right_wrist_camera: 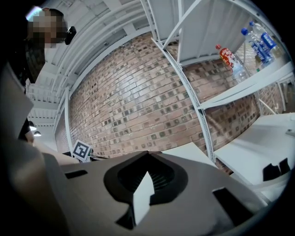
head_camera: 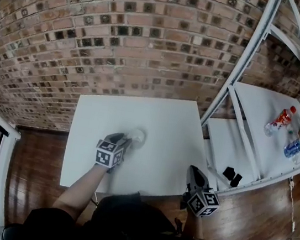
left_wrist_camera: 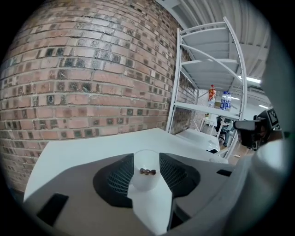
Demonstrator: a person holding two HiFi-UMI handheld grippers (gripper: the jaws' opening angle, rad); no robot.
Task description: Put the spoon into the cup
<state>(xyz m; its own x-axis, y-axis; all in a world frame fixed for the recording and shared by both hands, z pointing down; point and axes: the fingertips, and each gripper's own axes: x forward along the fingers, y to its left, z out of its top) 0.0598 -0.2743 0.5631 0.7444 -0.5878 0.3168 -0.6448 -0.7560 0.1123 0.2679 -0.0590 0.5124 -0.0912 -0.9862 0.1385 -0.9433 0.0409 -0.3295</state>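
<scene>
Brick wall [head_camera: 124, 29] filled the top of the head view, and the white table [head_camera: 156, 117] lay below it. You held the left gripper [head_camera: 125, 140] over the middle of the table, its tips at the translucent cup [head_camera: 137, 136], which stood on the tabletop. Your right gripper [head_camera: 193, 171] hung at the table's near right corner, well apart from the cup. A white shelf rack [head_camera: 247, 64] stood to the right of the table, with a red-labelled bottle [head_camera: 279, 120] on one shelf.

In the left gripper view you had the cup [left_wrist_camera: 146, 179] right between the jaw tips (upright, resting on the table). Both of its sides met the pads with no gap that I could see, so the jaws were gripping it. Three small dark dots [left_wrist_camera: 148, 171] sat in a row on the cup. What they were, I could not tell.

In the right gripper view your jaws were closed, tips together, with only a thin pale sliver showing between the pads behind them and nothing held. The left gripper's marker cube [right_wrist_camera: 81, 150] showed low at the left, in front of the brick.
</scene>
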